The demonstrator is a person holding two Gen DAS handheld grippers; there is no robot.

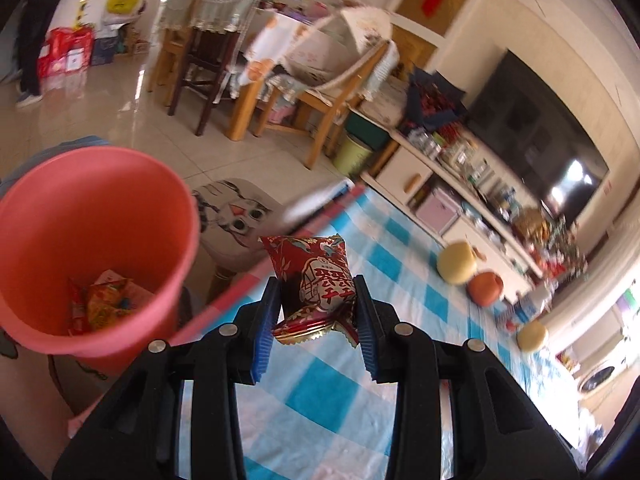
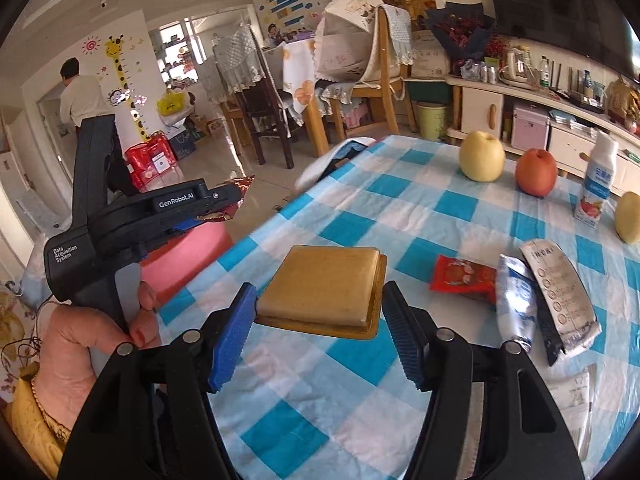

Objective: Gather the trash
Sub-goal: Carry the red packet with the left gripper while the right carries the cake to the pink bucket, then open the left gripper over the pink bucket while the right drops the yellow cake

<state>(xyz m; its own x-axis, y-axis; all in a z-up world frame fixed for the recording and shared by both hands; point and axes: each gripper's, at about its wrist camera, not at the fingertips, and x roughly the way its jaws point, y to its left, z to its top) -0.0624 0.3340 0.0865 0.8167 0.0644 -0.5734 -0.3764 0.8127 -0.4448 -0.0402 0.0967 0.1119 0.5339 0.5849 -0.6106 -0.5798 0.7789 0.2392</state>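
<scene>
Both hand-held grippers loaded beside the bin

Left hand-held gripper (image 1: 318, 312): clamped on a red patterned snack wrapper (image 1: 316, 276), blue pads pressing both sides, raised over the edge of the checked counter (image 1: 400, 280). Ahead and to its left, off the counter: pink bin (image 1: 96, 248), wrappers already at the bottom.

Right hand-held gripper (image 2: 320, 320): closed on a tan square packet (image 2: 326, 288), lifted above the cloth. To its right on the counter: red sachet (image 2: 464, 276), white pouch (image 2: 516, 304), printed wrapper (image 2: 560, 292). Farther ahead: yellow apple (image 2: 481, 156), red apple (image 2: 536, 172), drink bottle (image 2: 598, 180).
</scene>
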